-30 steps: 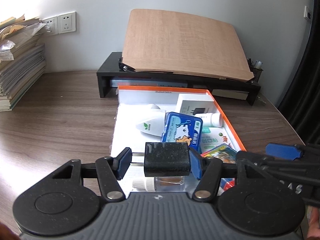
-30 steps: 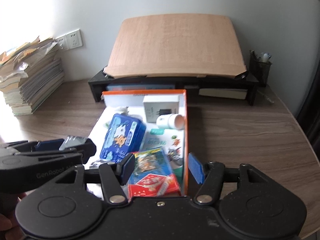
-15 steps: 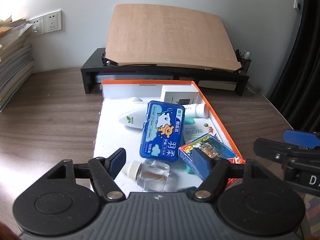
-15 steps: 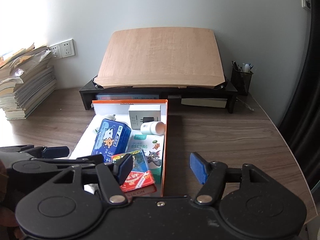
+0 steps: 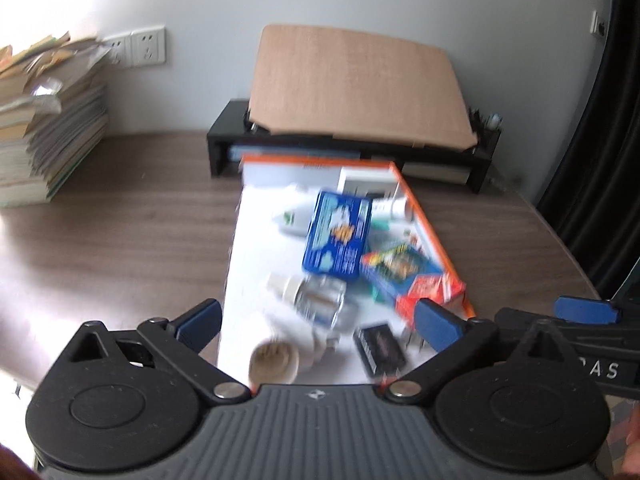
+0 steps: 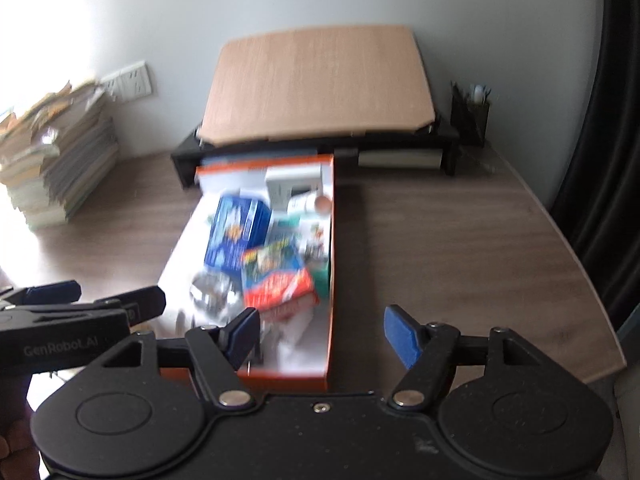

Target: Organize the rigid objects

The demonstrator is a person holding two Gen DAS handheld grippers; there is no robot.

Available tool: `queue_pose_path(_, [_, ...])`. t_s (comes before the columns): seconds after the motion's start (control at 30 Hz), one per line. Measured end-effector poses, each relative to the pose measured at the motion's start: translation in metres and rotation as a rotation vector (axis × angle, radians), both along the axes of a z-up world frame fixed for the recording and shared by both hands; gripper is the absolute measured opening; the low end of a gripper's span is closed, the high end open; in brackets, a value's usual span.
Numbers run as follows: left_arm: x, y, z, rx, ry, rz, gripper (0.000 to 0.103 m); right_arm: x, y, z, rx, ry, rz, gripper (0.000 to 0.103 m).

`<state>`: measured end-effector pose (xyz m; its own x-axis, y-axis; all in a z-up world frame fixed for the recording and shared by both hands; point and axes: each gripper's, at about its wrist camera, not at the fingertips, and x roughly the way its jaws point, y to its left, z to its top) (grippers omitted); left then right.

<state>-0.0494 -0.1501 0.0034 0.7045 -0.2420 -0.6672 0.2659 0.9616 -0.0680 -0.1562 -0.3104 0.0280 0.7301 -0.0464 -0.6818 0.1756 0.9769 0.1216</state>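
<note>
My left gripper is opening wide and now grips nothing; the black adapter it held a second ago lies in the orange box. My right gripper is opening too, empty. That item is stowed.

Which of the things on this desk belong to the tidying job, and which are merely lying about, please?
Part of the job:
- orange-rimmed box
- blue tin
- glass bottle
- card packs
- black adapter
- white pill bottle

Just lying about:
- paper stack
- wooden board
- black riser
- pen holder
</note>
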Motion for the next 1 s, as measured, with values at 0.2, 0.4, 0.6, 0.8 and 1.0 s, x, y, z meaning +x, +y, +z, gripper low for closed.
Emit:
queue_pose_path(0.2, [-0.001,0.006,-0.015,0.028,0.066,0.051,0.103,-0.004,0.010,-0.016,-0.004,0.078,0.004,0.082])
queue_pose_path(0.4, [-0.004,0.009,-0.018,0.032,0.079,0.064,0.103,-0.004,0.019,-0.023,-0.011,0.107,0.039,0.082])
queue_pose_path(0.6, [-0.007,0.008,-0.021,0.058,0.081,0.056,0.103,-0.002,0.026,-0.026,-0.019,0.128,0.063,0.082])
queue_pose_path(0.8, [-0.007,0.008,-0.020,0.063,0.073,0.047,0.103,-0.001,0.028,-0.026,-0.018,0.131,0.059,0.082])
queue_pose_path(1.0, [-0.007,0.008,-0.020,0.062,0.072,0.044,0.103,-0.001,0.030,-0.026,-0.021,0.134,0.051,0.082])
